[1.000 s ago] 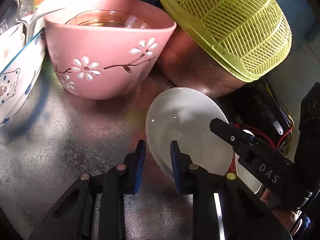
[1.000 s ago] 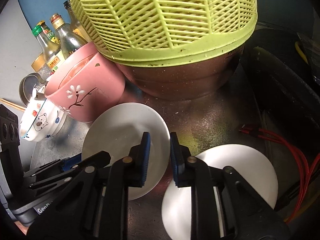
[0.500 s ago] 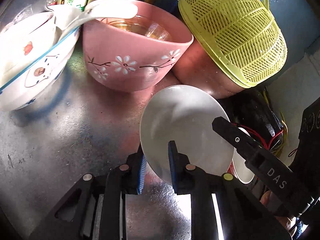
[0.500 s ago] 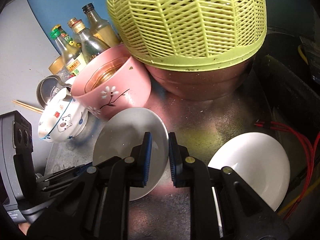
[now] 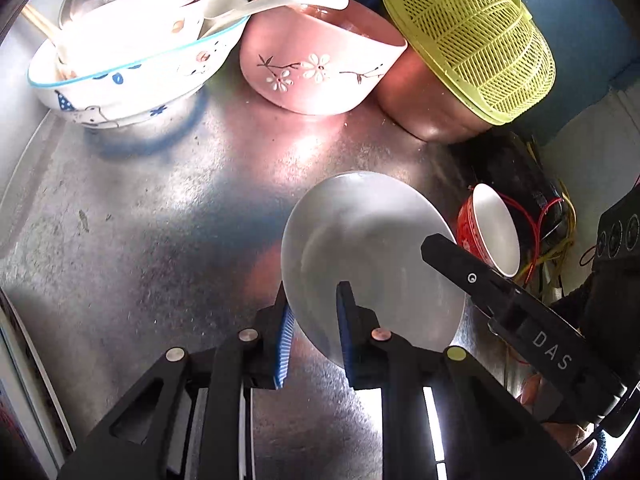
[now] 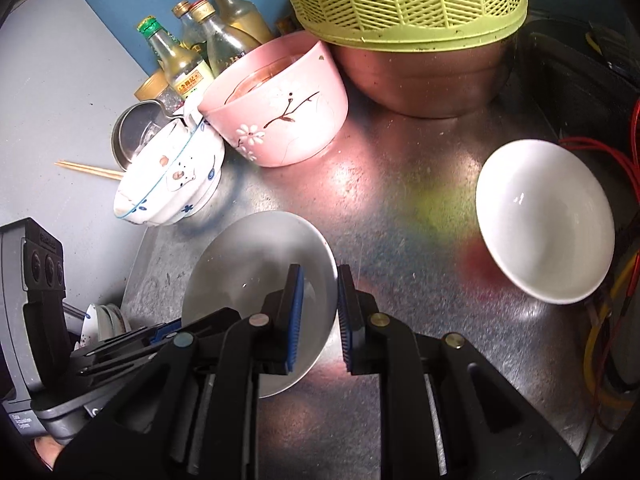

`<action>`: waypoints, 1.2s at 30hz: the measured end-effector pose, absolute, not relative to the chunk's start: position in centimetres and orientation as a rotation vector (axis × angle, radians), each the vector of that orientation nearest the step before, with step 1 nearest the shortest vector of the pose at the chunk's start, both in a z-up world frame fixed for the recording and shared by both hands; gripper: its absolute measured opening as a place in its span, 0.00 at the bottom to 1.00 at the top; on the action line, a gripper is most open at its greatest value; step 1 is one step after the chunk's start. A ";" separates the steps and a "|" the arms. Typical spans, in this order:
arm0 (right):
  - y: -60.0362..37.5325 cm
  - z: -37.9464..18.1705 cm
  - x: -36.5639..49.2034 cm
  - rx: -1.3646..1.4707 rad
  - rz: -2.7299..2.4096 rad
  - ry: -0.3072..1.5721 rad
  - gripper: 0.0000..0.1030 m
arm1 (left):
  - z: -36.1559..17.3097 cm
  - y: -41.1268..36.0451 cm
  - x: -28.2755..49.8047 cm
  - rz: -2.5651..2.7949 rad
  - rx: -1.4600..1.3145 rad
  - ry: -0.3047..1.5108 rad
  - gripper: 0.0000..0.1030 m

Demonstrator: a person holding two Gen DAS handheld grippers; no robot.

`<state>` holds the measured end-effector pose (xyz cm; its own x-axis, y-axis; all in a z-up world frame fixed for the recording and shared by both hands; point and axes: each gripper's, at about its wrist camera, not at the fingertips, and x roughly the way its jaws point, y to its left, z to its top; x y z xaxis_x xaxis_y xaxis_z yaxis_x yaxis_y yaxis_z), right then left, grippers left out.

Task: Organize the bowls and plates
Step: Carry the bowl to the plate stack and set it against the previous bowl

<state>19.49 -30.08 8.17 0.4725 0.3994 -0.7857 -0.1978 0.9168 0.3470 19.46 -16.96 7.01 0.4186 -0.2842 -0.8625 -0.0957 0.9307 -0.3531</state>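
Observation:
My left gripper is shut on the near rim of a small white plate and holds it above the metal counter. My right gripper is shut on the opposite rim of the same plate. A red bowl with a white inside lies tilted at the right; it also shows in the right wrist view. A pink flowered bowl and a white bear-print bowl with a white spoon stand at the back.
A yellow-green plastic colander sits over a copper-coloured bowl at the back right. Several glass bottles and a metal pot stand at the back left. Red and yellow cables run along the right edge.
Both grippers have lifted and drawn back with the white plate between them. The bowls at the back look farther off, and the red bowl now shows fully at the right.

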 end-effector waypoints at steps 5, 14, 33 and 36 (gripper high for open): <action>-30.0 7.6 18.6 0.232 0.374 1.054 0.17 | 6.0 -15.9 17.8 -0.117 -0.394 1.170 0.19; -30.4 5.3 18.9 0.298 0.372 1.158 0.19 | 5.0 -14.8 18.5 -0.092 -0.447 1.188 0.19; -28.9 8.5 15.1 0.273 0.402 1.095 0.11 | 9.8 -14.0 14.0 -0.092 -0.407 1.114 0.08; -28.3 9.5 13.9 0.272 0.419 1.084 0.11 | 11.2 -13.2 12.3 -0.076 -0.407 1.086 0.08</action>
